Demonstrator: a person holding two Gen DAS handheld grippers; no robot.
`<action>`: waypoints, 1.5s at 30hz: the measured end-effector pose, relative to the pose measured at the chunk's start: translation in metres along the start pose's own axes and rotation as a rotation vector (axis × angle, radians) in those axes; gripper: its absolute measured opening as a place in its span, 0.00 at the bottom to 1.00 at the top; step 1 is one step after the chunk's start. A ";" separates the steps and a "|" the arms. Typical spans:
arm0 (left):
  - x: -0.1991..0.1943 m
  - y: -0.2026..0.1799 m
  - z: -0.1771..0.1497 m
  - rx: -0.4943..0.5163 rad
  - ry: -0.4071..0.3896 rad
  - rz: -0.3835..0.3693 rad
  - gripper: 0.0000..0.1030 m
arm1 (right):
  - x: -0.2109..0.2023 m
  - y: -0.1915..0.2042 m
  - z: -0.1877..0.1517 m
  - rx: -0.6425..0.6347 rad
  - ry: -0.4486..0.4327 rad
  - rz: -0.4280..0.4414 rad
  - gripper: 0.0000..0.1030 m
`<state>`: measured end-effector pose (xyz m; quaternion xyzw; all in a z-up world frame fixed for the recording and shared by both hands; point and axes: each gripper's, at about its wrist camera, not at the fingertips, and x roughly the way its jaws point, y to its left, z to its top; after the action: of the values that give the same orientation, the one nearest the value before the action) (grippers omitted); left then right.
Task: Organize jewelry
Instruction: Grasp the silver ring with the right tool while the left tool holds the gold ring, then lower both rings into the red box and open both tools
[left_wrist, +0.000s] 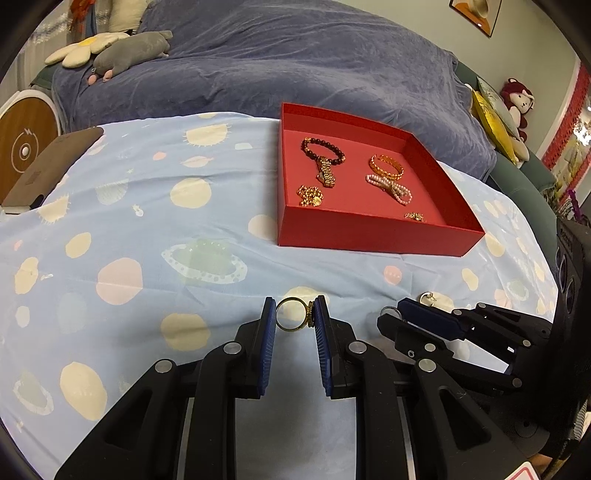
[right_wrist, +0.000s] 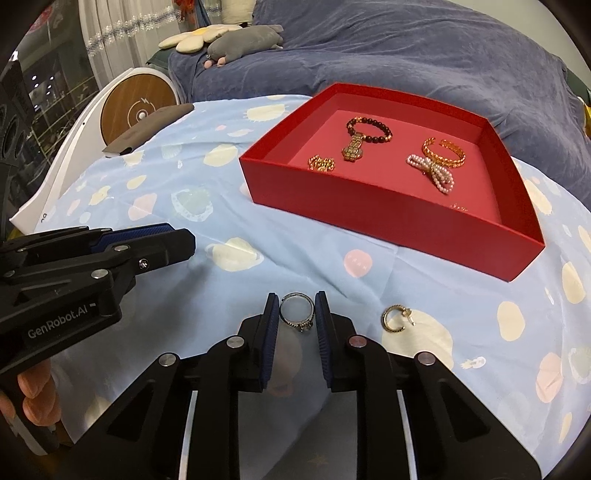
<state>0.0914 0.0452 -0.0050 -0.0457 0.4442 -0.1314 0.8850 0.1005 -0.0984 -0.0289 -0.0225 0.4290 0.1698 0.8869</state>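
My left gripper (left_wrist: 294, 316) is shut on a gold ring (left_wrist: 293, 314), held just above the blue patterned cloth (left_wrist: 129, 229). My right gripper (right_wrist: 295, 313) is shut on a silver ring (right_wrist: 297, 311) with a small stone. A gold hoop earring (right_wrist: 395, 319) lies on the cloth right of the right gripper. The red tray (left_wrist: 369, 236) holds a dark bead bracelet (left_wrist: 323, 151), a gold bangle (left_wrist: 386, 166), a pearl bow (left_wrist: 391, 188) and a gold chain (left_wrist: 310, 195). In the right wrist view the tray (right_wrist: 388, 218) is ahead, and the left gripper (right_wrist: 177, 242) is at the left.
A brown phone case (left_wrist: 48, 166) lies at the cloth's far left edge. A round white and wood device (right_wrist: 136, 107) stands beyond it. A blue blanket (left_wrist: 295, 62) with plush toys (left_wrist: 129, 51) lies behind the table. The right gripper (left_wrist: 391, 317) shows in the left wrist view.
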 end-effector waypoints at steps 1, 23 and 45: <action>-0.002 -0.002 0.003 0.001 -0.009 -0.002 0.17 | -0.004 -0.002 0.004 0.007 -0.013 0.002 0.19; 0.014 -0.064 0.088 0.084 -0.075 -0.058 0.18 | -0.041 -0.091 0.073 0.191 -0.144 -0.040 0.19; 0.087 -0.060 0.113 0.126 0.007 0.002 0.18 | 0.017 -0.134 0.080 0.254 -0.062 -0.111 0.19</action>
<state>0.2196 -0.0408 0.0072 0.0108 0.4381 -0.1584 0.8848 0.2136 -0.2051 -0.0051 0.0713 0.4177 0.0654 0.9034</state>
